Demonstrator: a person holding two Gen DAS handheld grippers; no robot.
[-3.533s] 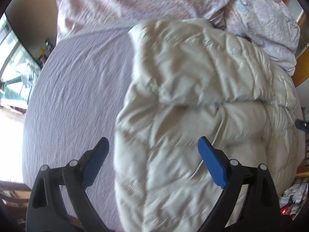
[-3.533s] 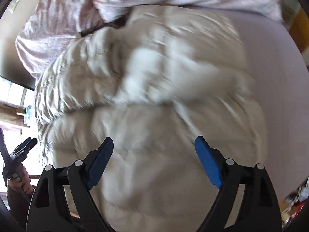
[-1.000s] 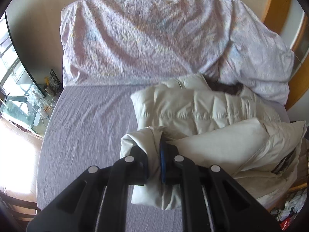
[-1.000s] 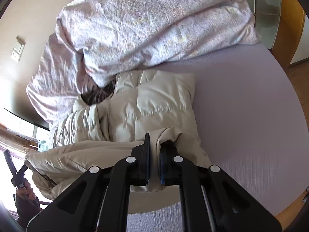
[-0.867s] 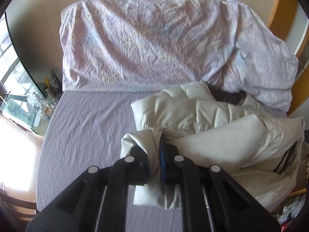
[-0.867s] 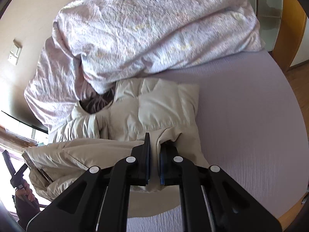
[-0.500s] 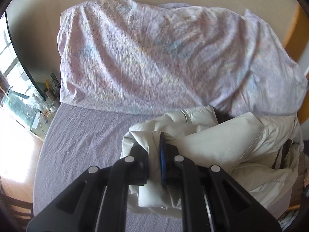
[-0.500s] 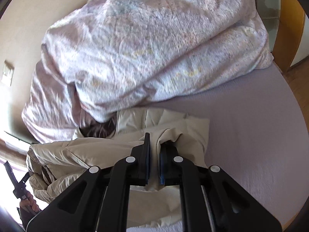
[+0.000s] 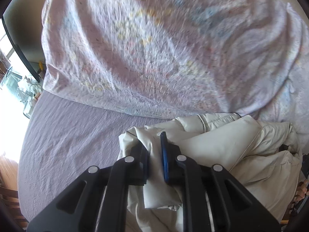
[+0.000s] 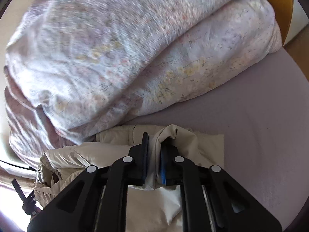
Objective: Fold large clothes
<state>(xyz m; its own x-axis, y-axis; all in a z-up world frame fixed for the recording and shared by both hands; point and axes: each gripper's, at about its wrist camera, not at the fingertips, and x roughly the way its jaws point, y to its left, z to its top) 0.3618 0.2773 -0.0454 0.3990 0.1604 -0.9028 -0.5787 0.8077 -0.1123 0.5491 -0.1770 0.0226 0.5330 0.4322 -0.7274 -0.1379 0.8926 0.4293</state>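
While both grippers point down at a bed, each one is clamped on a fold of the same cream puffer jacket point(image 9: 227, 147). Left gripper point(image 9: 155, 154): black arms, blue pad on the right-hand finger, jaws just starting to part (the gap is slight) with a bunched edge of jacket fabric pinched between them; the rest of the jacket spreads toward 3 to 4 o'clock in the left wrist view. Right gripper point(image 10: 154, 154): jaws nearly closed, gripping another bunched fold of the jacket, which lies from 6 to 9 o'clock in the right wrist view. Jacket location: on the lilac bedsheet point(image 9: 63, 135), its far edge touching a rumpled floral duvet point(image 9: 164, 48) that fills the 12 o'clock half of both views. Orange-brown wooden bed frame point(image 10: 285, 7) at 2 o'clock in the right wrist view. Bright window at 9 o'clock in the left wrist view, details washed out.
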